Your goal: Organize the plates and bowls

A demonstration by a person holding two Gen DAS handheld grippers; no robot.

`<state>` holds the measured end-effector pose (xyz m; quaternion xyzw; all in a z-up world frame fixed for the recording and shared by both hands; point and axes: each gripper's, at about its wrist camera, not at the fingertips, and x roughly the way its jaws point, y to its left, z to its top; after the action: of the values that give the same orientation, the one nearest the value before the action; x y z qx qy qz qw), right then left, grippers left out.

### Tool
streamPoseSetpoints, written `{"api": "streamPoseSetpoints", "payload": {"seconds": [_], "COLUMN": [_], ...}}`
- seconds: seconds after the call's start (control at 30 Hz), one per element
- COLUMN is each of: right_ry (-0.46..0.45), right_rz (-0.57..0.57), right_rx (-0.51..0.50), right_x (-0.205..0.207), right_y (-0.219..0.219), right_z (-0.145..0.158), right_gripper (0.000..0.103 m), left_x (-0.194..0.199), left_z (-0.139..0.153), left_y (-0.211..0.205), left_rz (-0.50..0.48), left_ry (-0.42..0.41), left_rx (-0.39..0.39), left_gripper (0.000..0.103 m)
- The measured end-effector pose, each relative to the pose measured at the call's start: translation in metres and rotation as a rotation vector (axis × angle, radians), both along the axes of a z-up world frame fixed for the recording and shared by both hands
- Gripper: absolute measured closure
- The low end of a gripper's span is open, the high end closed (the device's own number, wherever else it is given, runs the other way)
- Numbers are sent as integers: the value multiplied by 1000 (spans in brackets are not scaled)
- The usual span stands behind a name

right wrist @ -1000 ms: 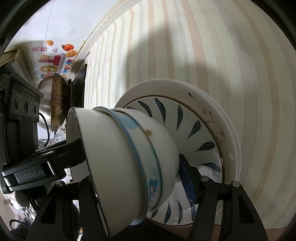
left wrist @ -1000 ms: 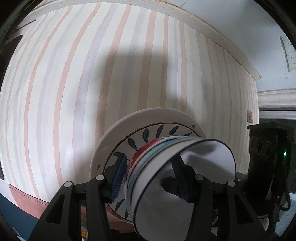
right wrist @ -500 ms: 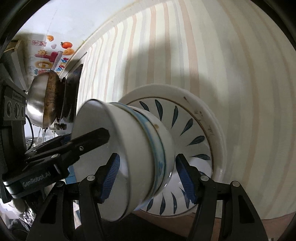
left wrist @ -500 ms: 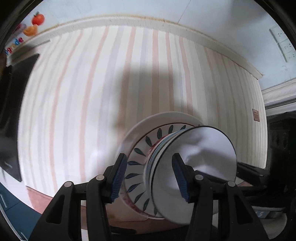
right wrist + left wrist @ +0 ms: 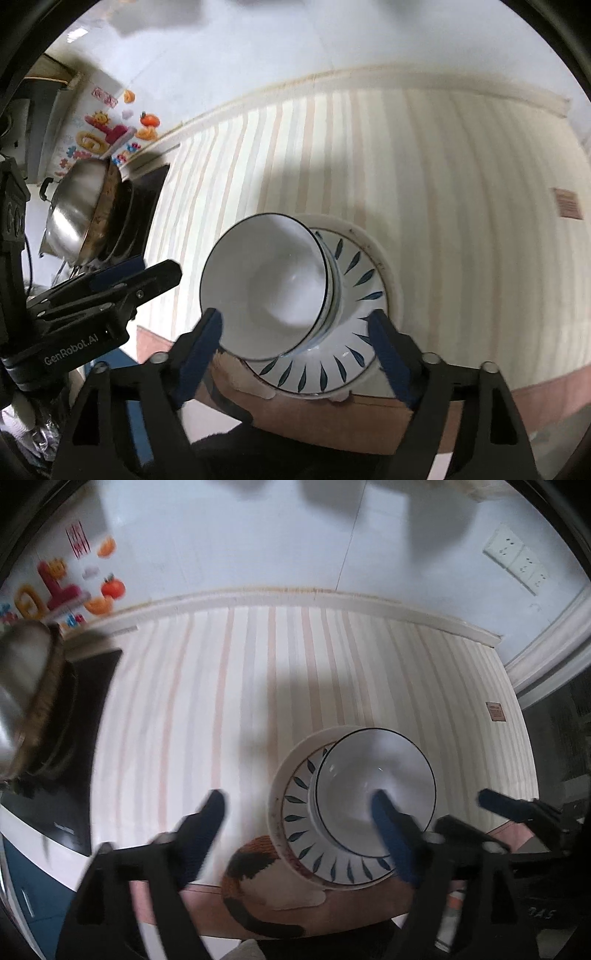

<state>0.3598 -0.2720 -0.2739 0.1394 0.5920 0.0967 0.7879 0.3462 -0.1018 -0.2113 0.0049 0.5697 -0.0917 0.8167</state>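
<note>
My left gripper (image 5: 299, 834) was spread wide and held nothing; my right gripper (image 5: 295, 343) was spread wide too, also empty. The stacked bowls (image 5: 269, 284) sat ahead of both, nested on the leaf-patterned plate (image 5: 354, 273), which lay on a plain white plate (image 5: 291, 757) on the striped cloth (image 5: 221, 701). From my right tool, the steel wok (image 5: 74, 210) stood far left.

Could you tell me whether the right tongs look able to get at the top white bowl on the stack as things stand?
Probably yes. The right tongs stand open just short of the white bowl, whose rim sits between the two fingers with nothing in between. The left tongs sit off to the side, clear of the approach.
</note>
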Motion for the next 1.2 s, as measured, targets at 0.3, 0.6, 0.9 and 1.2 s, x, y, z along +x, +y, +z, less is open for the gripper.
{"api": "streamPoseSetpoints", "payload": {"seconds": [0.3, 0.6, 0.9, 1.2], "right_ry": [-152, -313, -486, -570], "right_rz": [-96, -94, -84, -105], "right_rx": [-123, -154, -207, -248], "right_x": [-49, -120, -223, -306], "right_y": [2, -2, 2, 12], "right_z": [67, 135, 202, 240], "right_gripper": [8, 5, 4, 3], "left_x": [-46, -122, -214, -279], "left_z": [45, 103, 156, 177], "left_y": [2, 4, 7, 17], "left_rz": [20, 86, 136, 139], "left_ry": [-138, -288, -422, -460], "left_rx": [25, 14, 33, 29], "left_gripper": [15, 6, 3, 2]}}
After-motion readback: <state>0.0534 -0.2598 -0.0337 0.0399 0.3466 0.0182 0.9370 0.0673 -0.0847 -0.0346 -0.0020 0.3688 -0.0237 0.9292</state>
